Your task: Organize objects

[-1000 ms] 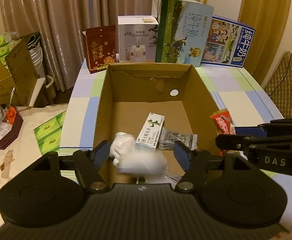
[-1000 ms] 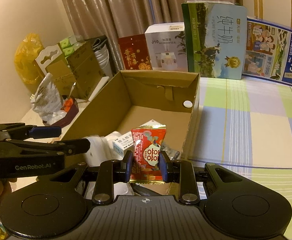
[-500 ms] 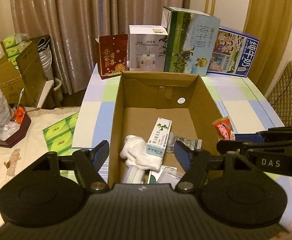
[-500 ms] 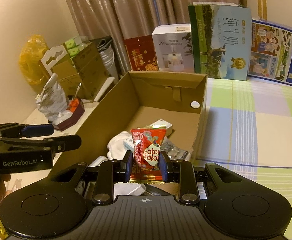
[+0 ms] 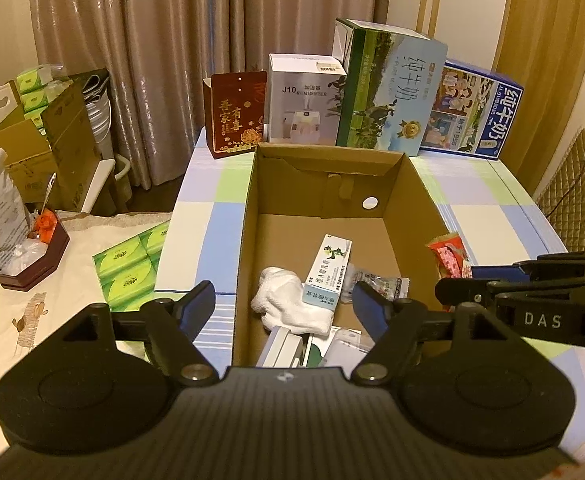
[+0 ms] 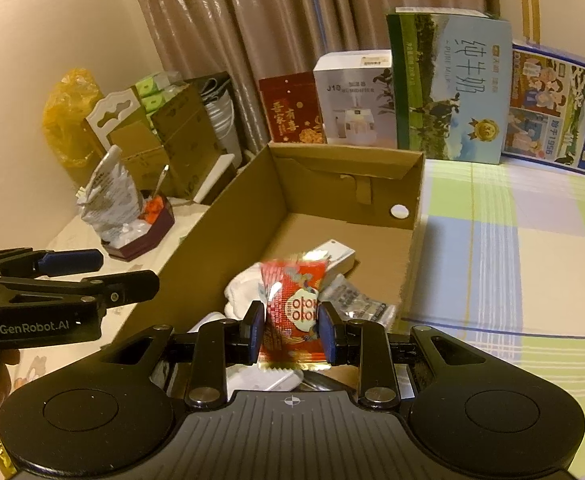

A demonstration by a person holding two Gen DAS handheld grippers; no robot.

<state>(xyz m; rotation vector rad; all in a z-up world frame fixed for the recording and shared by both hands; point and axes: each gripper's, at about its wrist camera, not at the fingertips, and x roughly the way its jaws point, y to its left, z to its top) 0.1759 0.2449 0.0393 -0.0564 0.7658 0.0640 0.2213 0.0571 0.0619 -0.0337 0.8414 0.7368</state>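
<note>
One cardboard box (image 5: 420,196); four cartons behind

A red snack packet (image 6: 294,316) stands upright, pinched at its sides, over the near end of an open cardboard box (image 6: 248,216) holding a white cloth (image 5: 288,304) and a small carton (image 5: 326,270).

Matt brown corrugated cardboard box (image 5: 420,200), glossy red foil snack packet (image 6: 294,312), soft white cloth (image 5: 288,304), shiny curtains (image 5: 172,40).

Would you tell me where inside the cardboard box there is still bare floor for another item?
The far half of the box floor is bare, up to the back wall. The near end is crowded: white cloth, green-and-white carton, foil pack.
</note>
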